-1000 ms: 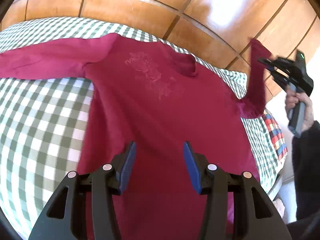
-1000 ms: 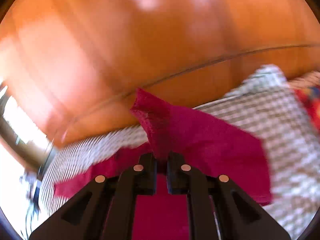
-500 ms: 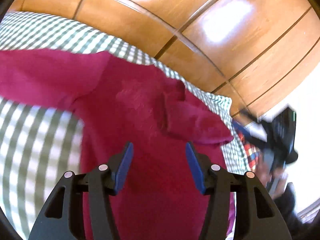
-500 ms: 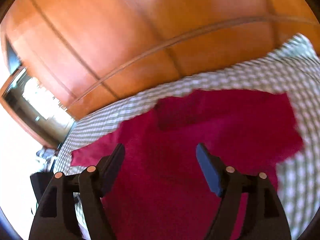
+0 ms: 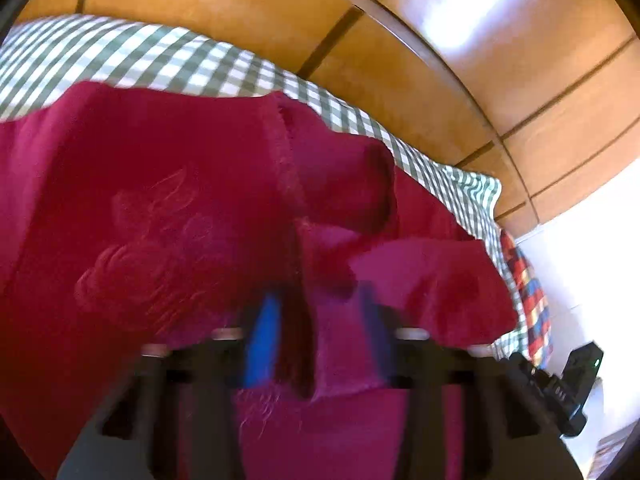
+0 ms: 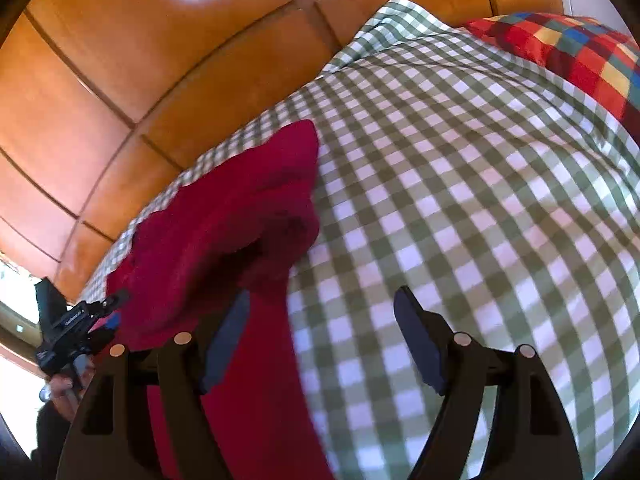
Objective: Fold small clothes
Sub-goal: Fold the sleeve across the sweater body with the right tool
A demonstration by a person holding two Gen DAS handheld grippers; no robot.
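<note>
A dark red long-sleeved sweater with a faint embossed flower lies on a green-and-white checked cloth. Its right sleeve is folded inward across the chest. My left gripper is open, low over the sweater at the sleeve's cuff end, and blurred. My right gripper is open and empty at the sweater's right side, its left finger over red fabric, its right finger over the checked cloth. Each gripper shows small in the other's view: the right, the left.
A multicoloured checked cushion lies at the far right edge of the cloth; it also shows in the left wrist view. Brown wooden panelling rises behind the surface. A white wall is to the right.
The right gripper let go of the sleeve, which now lies folded across the sweater, and drew back to the right. The left gripper moved forward and lower toward the sleeve end.
</note>
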